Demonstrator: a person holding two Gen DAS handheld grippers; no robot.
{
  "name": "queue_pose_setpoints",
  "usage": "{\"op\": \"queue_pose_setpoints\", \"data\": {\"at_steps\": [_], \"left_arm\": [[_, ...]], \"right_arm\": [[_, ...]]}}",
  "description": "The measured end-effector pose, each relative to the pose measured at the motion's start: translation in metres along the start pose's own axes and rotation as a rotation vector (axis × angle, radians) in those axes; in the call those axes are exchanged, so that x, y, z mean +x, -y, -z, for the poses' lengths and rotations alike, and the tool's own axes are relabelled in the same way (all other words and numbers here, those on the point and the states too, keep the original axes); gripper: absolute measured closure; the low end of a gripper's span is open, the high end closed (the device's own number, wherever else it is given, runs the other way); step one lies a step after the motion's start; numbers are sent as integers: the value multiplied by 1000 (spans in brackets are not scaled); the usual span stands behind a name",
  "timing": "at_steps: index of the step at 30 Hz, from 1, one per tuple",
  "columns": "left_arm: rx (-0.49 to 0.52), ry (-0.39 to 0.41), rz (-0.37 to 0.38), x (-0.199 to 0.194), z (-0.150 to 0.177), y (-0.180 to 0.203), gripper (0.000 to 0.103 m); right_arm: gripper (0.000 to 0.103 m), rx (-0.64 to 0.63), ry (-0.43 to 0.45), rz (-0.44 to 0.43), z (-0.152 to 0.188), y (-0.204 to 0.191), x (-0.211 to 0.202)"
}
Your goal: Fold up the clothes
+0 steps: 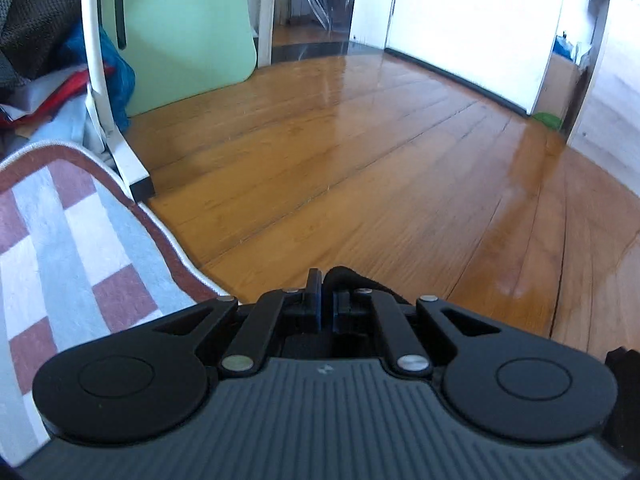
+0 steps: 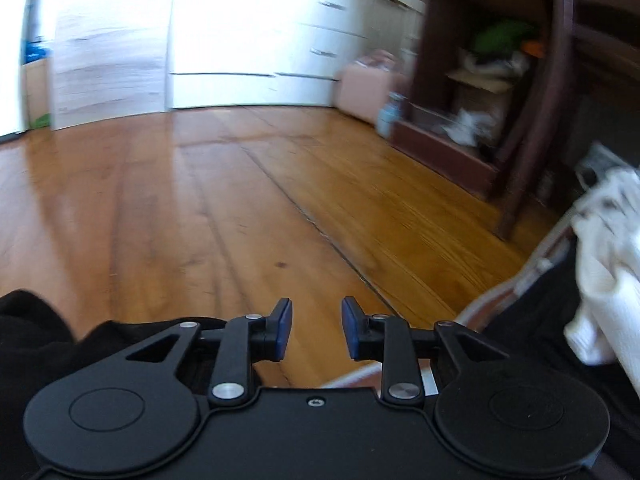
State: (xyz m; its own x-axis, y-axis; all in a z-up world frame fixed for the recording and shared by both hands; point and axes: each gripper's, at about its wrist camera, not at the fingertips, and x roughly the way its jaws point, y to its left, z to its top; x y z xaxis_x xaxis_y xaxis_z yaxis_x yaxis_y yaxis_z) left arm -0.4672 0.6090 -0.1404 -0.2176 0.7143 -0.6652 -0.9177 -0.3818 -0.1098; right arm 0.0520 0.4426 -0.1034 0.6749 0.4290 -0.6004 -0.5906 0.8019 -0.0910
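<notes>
Left gripper: jaws closed nearly together, pinching a fold of black cloth that bulges up just right of the jaw tips. Left of the jaws, a checked rug in brown, white and pale blue, its rounded edge running close to the left jaw. Beyond the rug, further left of the jaws, a white frame leg and a heap of clothes in blue, red and dark mesh, with a pale green panel behind. Ahead of the jaws and to their right, bare wooden floor up to white doors.

Right gripper: jaws parted with a clear gap, nothing between the blue pads, only floor visible through the gap. Left of the jaws, low in view, a dark black garment lying under the gripper body. Ahead of the jaws, wooden floor and white drawers. Right of the jaws, a dark wooden shelf unit holding blurred items, then a white knitted garment on more black cloth near the right edge, well apart from the jaws.
</notes>
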Motion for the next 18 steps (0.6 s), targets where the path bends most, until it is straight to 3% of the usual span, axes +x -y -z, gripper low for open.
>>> {"op": "queue_pose_setpoints", "data": {"at_steps": [1,3,6,9,13,14,15,16,18], "left_arm": [[-19,-32,16,5,6,-2,98],[-63,-95,54,15,14,-8,98],[-96,-154,75,25,18,-14,98],[-118,-180,96,27,19,-16,98],[-112,-175,127,24,18,-13,98],[-108,-168,134,23,17,-12,98],[-105,-161,141,22,16,-11,98],[-101,-153,148,21,15,-10,98],[-97,-127,153,16,12,-9,98]], "right_arm": [[71,53,-28,-35,-2,5,-2],[70,192,-118,-190,-4,14,-10],[53,337,-331,-474,17,11,-25],[41,288,-522,-622,41,-18,-30],[40,172,-629,-711,57,-62,-26],[43,151,-641,-715,59,-69,-28],[54,113,-612,-727,60,-74,-34],[99,55,-548,-727,57,-78,-42],[100,-24,-404,-706,38,-73,-64]]}}
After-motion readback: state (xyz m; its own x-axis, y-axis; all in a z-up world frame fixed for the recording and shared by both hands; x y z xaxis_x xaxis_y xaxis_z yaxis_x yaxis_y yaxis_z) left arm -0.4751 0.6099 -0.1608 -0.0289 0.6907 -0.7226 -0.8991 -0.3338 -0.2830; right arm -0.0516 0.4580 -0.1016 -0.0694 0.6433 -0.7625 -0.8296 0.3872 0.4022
